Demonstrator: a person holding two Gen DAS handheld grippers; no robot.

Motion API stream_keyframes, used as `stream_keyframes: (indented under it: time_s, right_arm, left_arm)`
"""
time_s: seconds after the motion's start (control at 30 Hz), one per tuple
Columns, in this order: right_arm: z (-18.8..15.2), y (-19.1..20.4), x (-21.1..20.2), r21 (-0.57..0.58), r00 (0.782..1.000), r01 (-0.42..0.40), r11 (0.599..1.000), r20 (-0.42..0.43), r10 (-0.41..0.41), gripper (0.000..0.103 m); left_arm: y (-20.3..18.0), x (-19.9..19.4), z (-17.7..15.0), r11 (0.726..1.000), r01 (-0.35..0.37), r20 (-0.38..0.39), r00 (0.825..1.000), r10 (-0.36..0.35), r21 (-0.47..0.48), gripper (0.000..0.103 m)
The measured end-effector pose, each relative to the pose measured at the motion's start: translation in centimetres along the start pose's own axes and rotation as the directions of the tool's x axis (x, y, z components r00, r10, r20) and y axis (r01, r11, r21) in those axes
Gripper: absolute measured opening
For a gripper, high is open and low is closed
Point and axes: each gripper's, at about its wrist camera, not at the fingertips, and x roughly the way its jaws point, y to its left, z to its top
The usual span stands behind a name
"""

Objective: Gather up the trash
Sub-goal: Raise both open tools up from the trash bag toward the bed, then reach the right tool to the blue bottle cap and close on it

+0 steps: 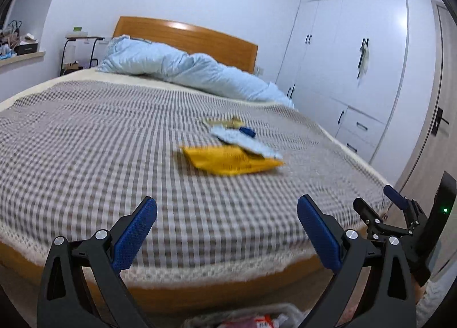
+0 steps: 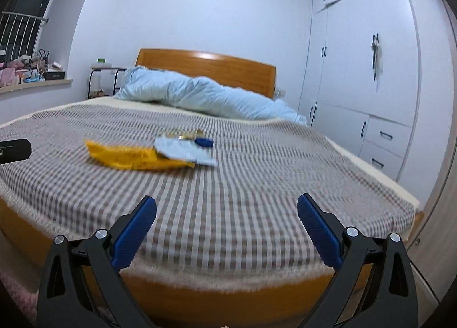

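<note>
A yellow wrapper (image 1: 228, 161) lies on the checked bedspread (image 1: 100, 142), with a pale blue wrapper (image 1: 242, 142), a small dark blue piece (image 1: 248, 131) and a gold wrapper (image 1: 225, 122) just behind it. The same pile shows in the right wrist view: yellow wrapper (image 2: 134, 158), pale blue wrapper (image 2: 182, 151), dark blue piece (image 2: 204, 142). My left gripper (image 1: 227, 213) is open and empty, near the foot of the bed. My right gripper (image 2: 227, 212) is open and empty too; it shows at the right in the left wrist view (image 1: 374, 199).
A bin with trash (image 1: 242, 318) sits below the left gripper at the bed's foot. A light blue duvet (image 1: 182, 71) lies by the wooden headboard (image 1: 185, 36). White wardrobes (image 1: 357, 56) and a door (image 1: 437, 128) stand to the right. A side table (image 1: 81, 51) stands at the far left.
</note>
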Motion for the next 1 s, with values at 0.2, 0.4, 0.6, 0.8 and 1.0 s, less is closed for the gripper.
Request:
stream_keyframes:
  time_s: [0.2,0.4,0.6,0.8,1.0]
  right_arm:
    - [1.9,0.7,1.8,-0.002,0.999,-0.008,1.000,0.040,0.008,0.095]
    - [3.9,1.2,3.3,0.014,0.997,-0.005,1.000,0.078,0.004,0.095]
    - [5.7,1.3,4.9,0.025,0.993,0.012,1.000,0.114,-0.015,0.095]
    - [7.3,0.9,6.5,0.066,0.989,0.029,0.997,0.142,-0.038,0.095]
    - [8.7,0.9,8.6,0.096,0.987,0.043,0.994,0.150,-0.057,0.095]
  left_arm:
    - [-0.4,1.1,2.1,1.000,0.015,0.035,0.999,-0.016,0.025,0.095]
    - [-0.9,2.7,4.1,0.999,0.045,0.050,0.998,-0.047,0.023,0.095]
    - [-1.3,3.7,5.9,0.998,0.052,0.074,0.996,-0.054,0.030,0.095]
    - [-2.0,4.7,7.8,0.997,0.033,0.110,0.993,-0.040,0.064,0.095]
    - [-1.7,6.0,9.3,0.998,0.056,0.125,0.990,-0.061,0.043,0.095]
